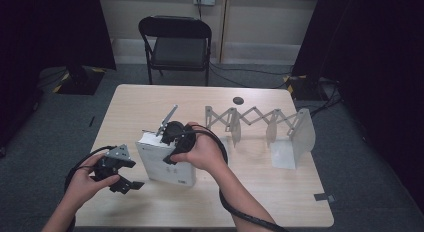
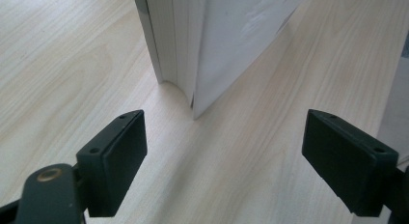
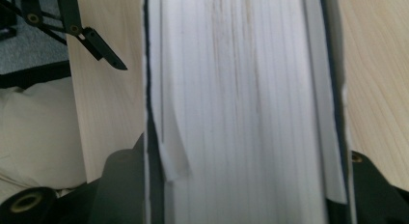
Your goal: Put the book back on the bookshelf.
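The left claw (image 2: 224, 156), at lower left in the high view, gaped empty. The right claw (image 1: 172, 137) clamped the book (image 1: 165, 164), upright at the tabletop's (image 1: 260, 192) centre; racking it next needs a steady carry.

One white book (image 1: 167, 162) stands on one wooden worktop (image 1: 260, 192). One expanding metal rack (image 1: 260, 124) is there, with perhaps four upright dividers, though the blur makes that count unsure. Two tongs are present, the left tongs (image 1: 127, 184) and the right tongs (image 1: 167, 142). One black folding chair (image 1: 176, 47) stands beyond.
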{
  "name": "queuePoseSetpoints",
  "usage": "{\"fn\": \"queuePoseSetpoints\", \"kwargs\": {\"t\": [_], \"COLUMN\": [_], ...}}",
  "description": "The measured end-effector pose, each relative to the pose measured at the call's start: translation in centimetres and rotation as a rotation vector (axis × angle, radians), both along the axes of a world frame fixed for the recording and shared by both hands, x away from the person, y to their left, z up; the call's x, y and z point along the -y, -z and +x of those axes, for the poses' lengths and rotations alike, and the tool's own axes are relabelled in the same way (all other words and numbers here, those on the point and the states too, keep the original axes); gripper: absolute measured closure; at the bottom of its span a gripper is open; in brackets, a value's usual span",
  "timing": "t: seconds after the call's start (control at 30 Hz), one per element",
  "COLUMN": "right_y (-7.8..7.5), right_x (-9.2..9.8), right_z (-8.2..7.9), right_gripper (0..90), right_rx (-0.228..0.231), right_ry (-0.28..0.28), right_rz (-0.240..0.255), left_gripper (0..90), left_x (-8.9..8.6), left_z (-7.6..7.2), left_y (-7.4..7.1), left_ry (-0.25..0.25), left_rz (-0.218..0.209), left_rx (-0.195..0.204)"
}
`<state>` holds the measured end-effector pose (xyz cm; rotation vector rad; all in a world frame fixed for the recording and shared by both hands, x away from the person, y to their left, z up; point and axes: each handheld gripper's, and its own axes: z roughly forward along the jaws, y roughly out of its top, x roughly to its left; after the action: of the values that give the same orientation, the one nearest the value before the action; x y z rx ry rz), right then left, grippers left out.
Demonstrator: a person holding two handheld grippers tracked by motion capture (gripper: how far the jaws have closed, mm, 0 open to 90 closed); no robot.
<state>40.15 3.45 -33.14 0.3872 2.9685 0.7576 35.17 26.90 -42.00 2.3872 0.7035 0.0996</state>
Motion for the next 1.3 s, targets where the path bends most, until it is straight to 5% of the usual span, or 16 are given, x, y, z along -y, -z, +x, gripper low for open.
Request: {"fn": "queuePoseSetpoints", "kwargs": {"t": [0.5,0.7,0.83,0.9,1.07,1.3], "right_y": [-0.2,-0.4,0.2,0.1,-0.1,-0.3], "right_x": [2.6,2.3,1.5,1.1,1.3,1.6], "right_z": [-1.2,-0.8,-0.4,-0.3,-0.5,-1.1], "right_gripper": [47.8,42.4,31.1,36.4,48.9,51.3], "right_rx": [-0.007,0.009,0.003,0.026,0.006,-0.001], "right_ry": [0.040,0.047,0.048,0.043,0.040,0.061], "right_rz": [-0.001,-0.013,-0.018,-0.048,0.003,0.018], "left_gripper": [15.9,16.0,16.1,16.1,16.0,16.1], "left_x": [0.2,0.5,0.7,0.7,0.7,0.5], "left_z": [-0.1,-0.1,0.1,0.0,0.0,0.1], "left_y": [0.8,0.9,1.2,1.2,1.5,1.8], "left_ry": [-0.008,-0.004,-0.001,0.000,-0.003,-0.009], "left_rz": [-0.005,-0.003,-0.004,-0.007,-0.009,-0.007], "left_rx": [-0.006,-0.009,-0.014,-0.016,-0.017,-0.016]}}
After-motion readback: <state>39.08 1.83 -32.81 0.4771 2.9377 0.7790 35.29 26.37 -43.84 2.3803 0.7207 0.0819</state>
